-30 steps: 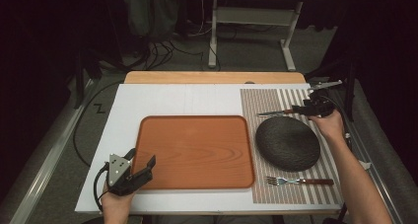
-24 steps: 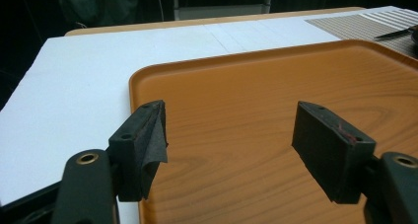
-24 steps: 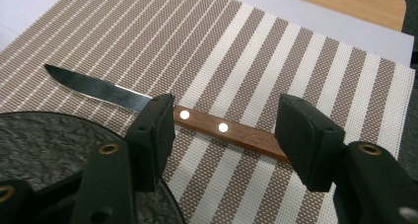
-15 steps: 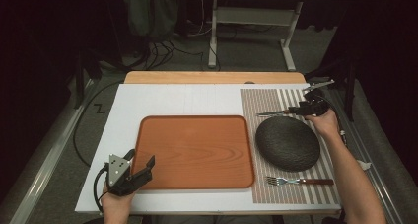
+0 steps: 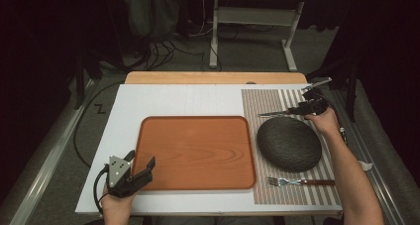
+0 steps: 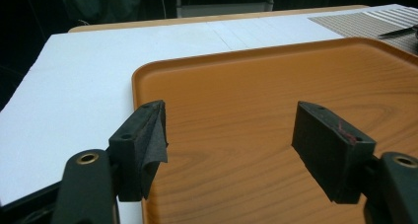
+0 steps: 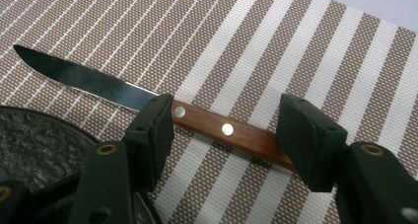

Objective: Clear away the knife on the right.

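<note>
My right gripper [image 7: 224, 135] hangs just above the knife [image 7: 148, 103], jaws wide apart with the wooden handle lying between them, lengthwise across the gap; the pads do not press on it. The knife lies flat on the striped placemat [image 7: 305, 51], blade pointing away towards the tray, just beyond the dark round plate [image 5: 289, 143]. My left gripper [image 6: 229, 142] is held at the near left corner of the orange tray [image 6: 276, 86], jaws also apart with nothing between them. A fork [image 5: 298, 182] lies on the placemat at the near side of the plate.
</note>
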A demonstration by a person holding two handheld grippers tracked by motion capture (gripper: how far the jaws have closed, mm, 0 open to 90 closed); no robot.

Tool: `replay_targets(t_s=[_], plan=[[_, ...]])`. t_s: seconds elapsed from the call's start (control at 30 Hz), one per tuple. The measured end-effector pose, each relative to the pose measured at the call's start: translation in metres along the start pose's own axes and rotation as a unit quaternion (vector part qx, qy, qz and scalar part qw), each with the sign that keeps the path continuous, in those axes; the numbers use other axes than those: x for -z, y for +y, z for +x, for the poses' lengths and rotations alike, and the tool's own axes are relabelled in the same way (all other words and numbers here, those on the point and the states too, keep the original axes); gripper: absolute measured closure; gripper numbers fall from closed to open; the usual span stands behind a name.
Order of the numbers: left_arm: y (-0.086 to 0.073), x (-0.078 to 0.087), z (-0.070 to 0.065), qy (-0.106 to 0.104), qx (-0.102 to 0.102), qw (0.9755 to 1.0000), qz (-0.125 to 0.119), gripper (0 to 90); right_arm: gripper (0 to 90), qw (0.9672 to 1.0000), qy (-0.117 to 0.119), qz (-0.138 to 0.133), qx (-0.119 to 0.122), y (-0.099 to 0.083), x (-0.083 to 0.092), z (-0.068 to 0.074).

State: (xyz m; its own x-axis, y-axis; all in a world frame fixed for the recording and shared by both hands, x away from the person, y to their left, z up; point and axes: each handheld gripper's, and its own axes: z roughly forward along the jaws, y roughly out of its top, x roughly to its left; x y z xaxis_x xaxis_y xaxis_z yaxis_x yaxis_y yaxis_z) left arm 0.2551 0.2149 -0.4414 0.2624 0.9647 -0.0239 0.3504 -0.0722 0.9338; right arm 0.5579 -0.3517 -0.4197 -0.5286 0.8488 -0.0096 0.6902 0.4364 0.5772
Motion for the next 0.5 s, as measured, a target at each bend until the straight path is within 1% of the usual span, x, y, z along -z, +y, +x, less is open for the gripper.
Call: replay_targets(t_s=[0.1,0.33,0.5], plan=[[-0.0001,0.0000,-0.0004,-0.001,-0.001,1.0000,0.000,29.4,41.5,1.0000,0.004,0.003,0.002,0.0006,-0.0024,0.0011],[-0.0003,0.0007,0.0000,-0.001,0.000,1.0000,0.000,29.5,42.8,0.9999,0.000,0.006,0.009,0.0004,-0.0036,0.0029],[-0.0003,0.0007,-0.0003,-0.001,-0.001,1.0000,0.000,29.5,43.0,0.9996,0.006,0.026,0.012,-0.0021,-0.0085,0.0028]])
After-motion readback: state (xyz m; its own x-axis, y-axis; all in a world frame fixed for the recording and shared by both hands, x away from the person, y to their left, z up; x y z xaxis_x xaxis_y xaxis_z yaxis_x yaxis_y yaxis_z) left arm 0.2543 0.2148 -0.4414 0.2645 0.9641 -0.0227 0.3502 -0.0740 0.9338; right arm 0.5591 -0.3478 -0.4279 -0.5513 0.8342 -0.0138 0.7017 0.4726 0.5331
